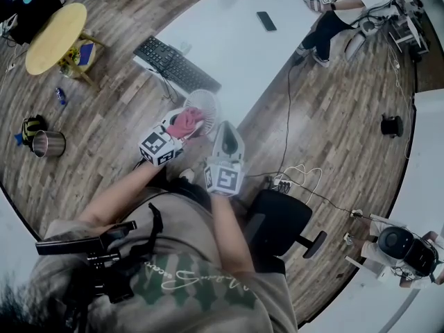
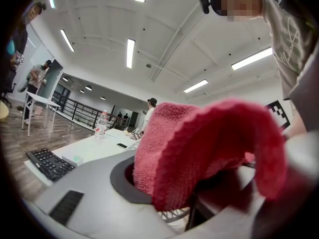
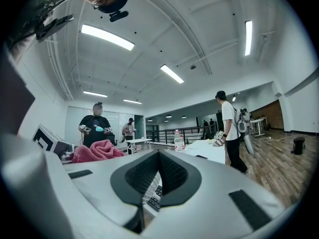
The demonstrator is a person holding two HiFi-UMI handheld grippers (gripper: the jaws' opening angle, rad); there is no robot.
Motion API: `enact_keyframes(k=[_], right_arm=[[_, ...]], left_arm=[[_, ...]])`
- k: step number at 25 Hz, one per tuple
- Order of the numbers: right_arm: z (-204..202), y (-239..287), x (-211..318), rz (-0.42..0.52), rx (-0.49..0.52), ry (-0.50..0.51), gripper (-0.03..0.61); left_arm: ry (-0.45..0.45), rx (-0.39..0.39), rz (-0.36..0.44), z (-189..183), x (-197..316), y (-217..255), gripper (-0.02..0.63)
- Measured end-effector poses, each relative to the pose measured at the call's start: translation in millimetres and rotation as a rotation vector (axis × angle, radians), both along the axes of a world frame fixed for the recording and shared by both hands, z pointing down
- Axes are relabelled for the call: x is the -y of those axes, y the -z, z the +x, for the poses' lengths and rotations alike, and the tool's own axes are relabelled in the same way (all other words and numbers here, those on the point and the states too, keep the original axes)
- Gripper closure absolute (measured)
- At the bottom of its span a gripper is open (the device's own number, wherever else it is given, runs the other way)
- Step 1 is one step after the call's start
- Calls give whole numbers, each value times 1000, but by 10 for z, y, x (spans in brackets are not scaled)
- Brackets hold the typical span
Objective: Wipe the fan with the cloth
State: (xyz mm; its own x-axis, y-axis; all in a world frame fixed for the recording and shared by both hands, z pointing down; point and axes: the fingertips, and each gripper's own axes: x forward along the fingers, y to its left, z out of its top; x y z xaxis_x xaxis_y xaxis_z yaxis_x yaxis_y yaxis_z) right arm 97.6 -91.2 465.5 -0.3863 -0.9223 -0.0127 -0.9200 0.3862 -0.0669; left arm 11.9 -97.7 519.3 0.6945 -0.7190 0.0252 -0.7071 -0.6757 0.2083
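A small white fan (image 1: pixel 205 105) with a wire grille stands at the near corner of the white table (image 1: pixel 229 47). My left gripper (image 1: pixel 182 125) is shut on a red cloth (image 1: pixel 186 123), which rests against the fan's near side. In the left gripper view the cloth (image 2: pixel 199 143) bulges over both jaws of that gripper (image 2: pixel 199 183), and a bit of the fan's grille (image 2: pixel 172 215) shows below it. My right gripper (image 1: pixel 226 129) sits just right of the fan, shut and holding nothing. Its view shows the shut gripper (image 3: pixel 158 180) and the cloth (image 3: pixel 97 151) to the left.
A black keyboard (image 1: pixel 177 64) and a phone (image 1: pixel 266 21) lie on the table. A black office chair (image 1: pixel 281 220) stands at my right. Cables and a power strip (image 1: pixel 283 184) lie on the wooden floor. A person (image 1: pixel 347 9) sits at the table's far end.
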Motion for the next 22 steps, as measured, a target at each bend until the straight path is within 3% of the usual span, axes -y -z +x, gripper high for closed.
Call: enact_keyframes(k=[6, 22], right_arm=[[-10, 13, 14, 1, 4, 8, 569], [-11, 20, 31, 3, -4, 13, 569]], left_arm=[[33, -9, -42, -114, 10, -103, 433], [30, -8, -59, -184, -23, -195, 433]])
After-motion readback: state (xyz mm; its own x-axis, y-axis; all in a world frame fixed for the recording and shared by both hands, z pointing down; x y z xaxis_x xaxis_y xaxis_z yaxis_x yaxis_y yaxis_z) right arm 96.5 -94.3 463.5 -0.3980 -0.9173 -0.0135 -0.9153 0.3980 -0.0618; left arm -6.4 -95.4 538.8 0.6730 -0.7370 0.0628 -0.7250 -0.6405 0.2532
